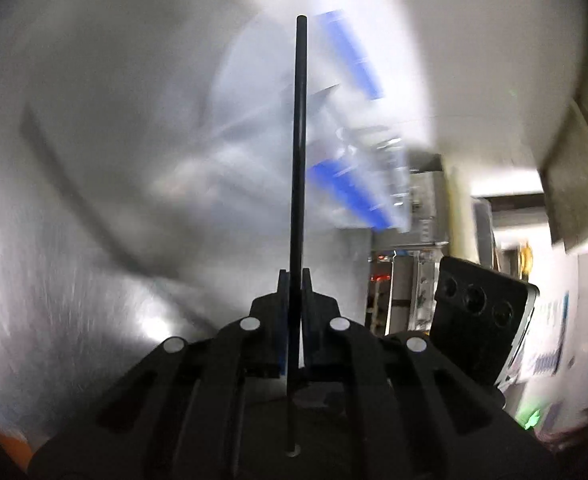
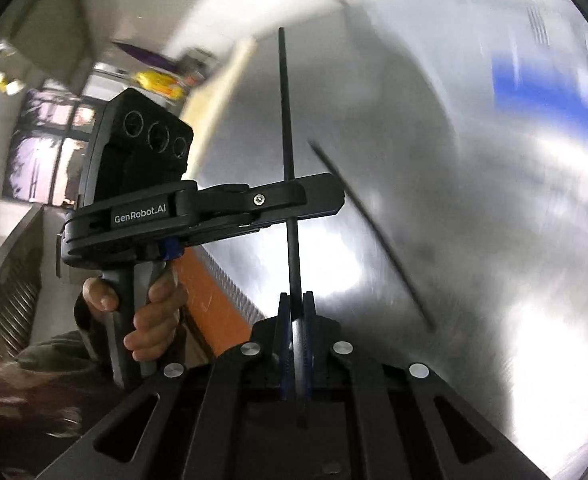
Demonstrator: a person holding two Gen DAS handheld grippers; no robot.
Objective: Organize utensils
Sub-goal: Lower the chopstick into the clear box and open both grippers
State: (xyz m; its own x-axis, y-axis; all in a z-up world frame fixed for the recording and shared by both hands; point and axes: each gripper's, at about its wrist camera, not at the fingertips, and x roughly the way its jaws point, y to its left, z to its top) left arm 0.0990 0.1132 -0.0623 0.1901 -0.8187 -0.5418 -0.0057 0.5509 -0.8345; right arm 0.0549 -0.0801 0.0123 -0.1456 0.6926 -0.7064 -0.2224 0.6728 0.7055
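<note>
Left gripper (image 1: 294, 280): pressed shut on a black chopstick (image 1: 299, 140), which is held upright above the blurred steel table (image 1: 74, 200)
Right gripper (image 2: 296, 300): clamped on a second black chopstick (image 2: 288, 140)
Loose chopstick (image 2: 374, 236): seen lying slantwise on the steel
Organizer tray (image 1: 354, 184): blue-and-clear, blurred, beyond the left stick
Left hand (image 2: 150, 312): wrapped around its grey handle

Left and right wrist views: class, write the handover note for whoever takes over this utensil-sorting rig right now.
Left claw: shut on a thin black stick.
Right claw: shut on a second black stick.
Things: a blurred clear-and-blue container lies ahead on the steel table.
Done: both sticks gripped.
Left: set them down in their place. Which slot is too blurred to tell.
</note>
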